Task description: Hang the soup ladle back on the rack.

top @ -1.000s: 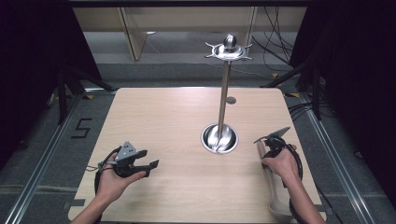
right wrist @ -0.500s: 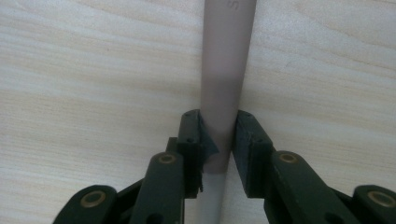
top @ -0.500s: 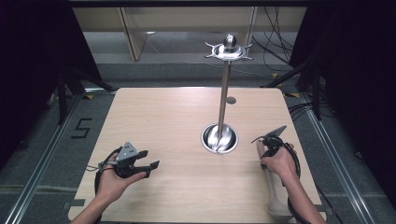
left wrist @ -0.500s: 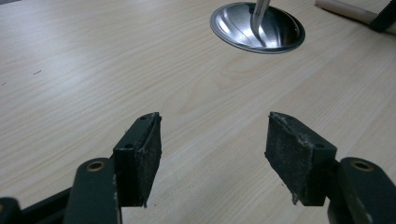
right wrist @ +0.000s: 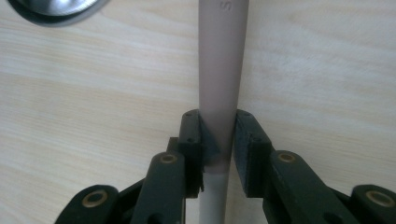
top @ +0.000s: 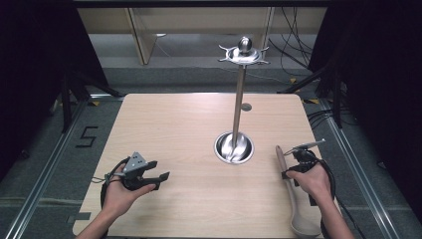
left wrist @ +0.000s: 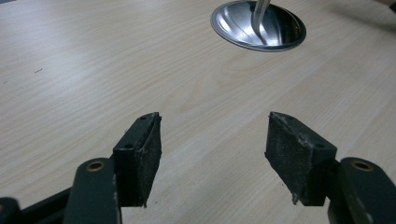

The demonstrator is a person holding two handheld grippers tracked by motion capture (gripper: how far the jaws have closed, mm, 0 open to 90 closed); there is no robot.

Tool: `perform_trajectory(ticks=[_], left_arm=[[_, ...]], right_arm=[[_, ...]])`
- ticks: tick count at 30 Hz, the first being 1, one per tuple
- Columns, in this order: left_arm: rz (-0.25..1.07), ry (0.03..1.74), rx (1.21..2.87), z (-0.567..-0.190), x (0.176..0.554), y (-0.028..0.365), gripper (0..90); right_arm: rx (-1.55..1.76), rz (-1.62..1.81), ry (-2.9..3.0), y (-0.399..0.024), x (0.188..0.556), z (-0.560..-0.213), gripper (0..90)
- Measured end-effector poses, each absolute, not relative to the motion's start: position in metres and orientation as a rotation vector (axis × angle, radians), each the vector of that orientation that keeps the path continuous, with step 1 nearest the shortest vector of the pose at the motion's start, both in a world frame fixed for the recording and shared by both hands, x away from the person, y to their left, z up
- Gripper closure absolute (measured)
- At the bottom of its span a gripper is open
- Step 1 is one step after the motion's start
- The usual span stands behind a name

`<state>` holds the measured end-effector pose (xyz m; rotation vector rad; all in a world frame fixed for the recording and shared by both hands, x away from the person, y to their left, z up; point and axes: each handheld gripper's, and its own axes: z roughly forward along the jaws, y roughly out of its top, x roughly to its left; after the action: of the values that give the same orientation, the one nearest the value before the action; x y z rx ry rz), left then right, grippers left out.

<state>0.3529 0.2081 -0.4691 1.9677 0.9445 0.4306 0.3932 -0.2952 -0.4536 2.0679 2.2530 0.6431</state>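
Observation:
A long spoon (top: pixel 284 164) with a grey-brown handle and a pale bowl lies along the table's right front. My right gripper (top: pixel 287 169) is shut on its handle; in the right gripper view both pads (right wrist: pixel 246 140) press the handle (right wrist: pixel 222 56) from either side. My left gripper (top: pixel 155 178) rests at the table's left front, held in a hand, open with nothing between its jaws. In the left gripper view (left wrist: pixel 215 135) bare wood lies between the pads. A metal stand (top: pixel 234 148) with a round dished base, tall pole and hooked crown (top: pixel 243 52) stands right of centre.
The wooden table (top: pixel 189 129) has a small round hole (top: pixel 246 106) behind the stand. The stand's base (left wrist: pixel 258 25) shows far ahead of the left jaws. Dark drapes, cables and a grey floor surround the table.
The right hand has shifted slightly, and the spoon's handle end now shows to the left of it, pointing toward the stand's base. The left hand has kept still.

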Motion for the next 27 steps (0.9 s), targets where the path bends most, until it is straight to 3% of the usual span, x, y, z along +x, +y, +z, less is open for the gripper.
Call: perform_trajectory(ticks=[27], left_arm=[[0.415, 0.917, 1.986, -0.472, 0.355, 0.207, 34.8]], right_arm=[[1.403, 1.267, 2.217, -0.287, 0.331, -0.396, 74.9]])
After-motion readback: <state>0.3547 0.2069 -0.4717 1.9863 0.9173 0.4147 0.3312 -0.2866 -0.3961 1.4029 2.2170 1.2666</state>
